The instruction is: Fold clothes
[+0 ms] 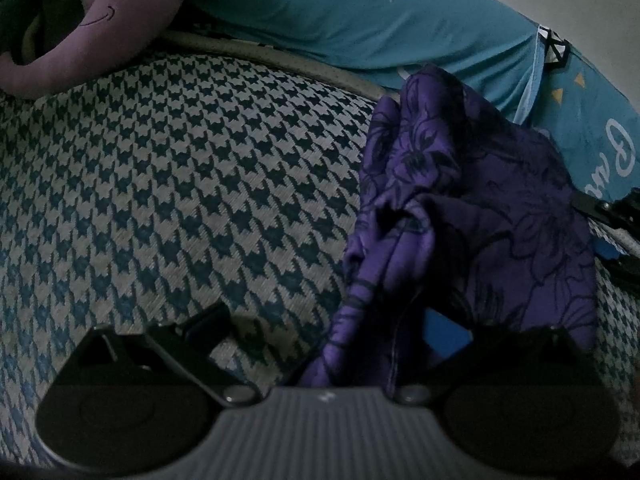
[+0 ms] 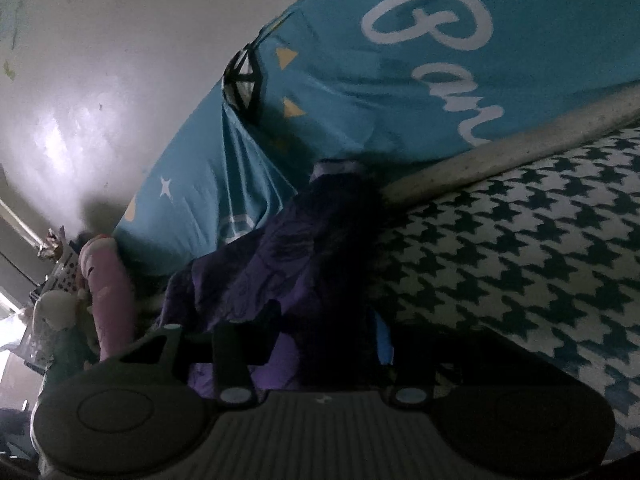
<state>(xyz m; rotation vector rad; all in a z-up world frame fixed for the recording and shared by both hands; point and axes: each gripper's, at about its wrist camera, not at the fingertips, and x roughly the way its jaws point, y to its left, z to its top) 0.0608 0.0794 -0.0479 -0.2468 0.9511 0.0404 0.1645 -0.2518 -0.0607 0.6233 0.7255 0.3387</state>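
Observation:
A purple garment with a dark flower print is bunched up on the houndstooth bedspread, against the teal bedding. My left gripper is open. Its left finger stands bare over the bedspread, while the cloth drapes over its right finger and hangs down into the gap. In the right wrist view the purple garment fills the space between the fingers of my right gripper, which is shut on a thick fold. From the left wrist view, the right gripper sits at the cloth's far right edge.
Teal bedding with white stars and lettering runs along the back. A purple plush toy lies at the far left. A pale wall and more soft toys are beyond the bed.

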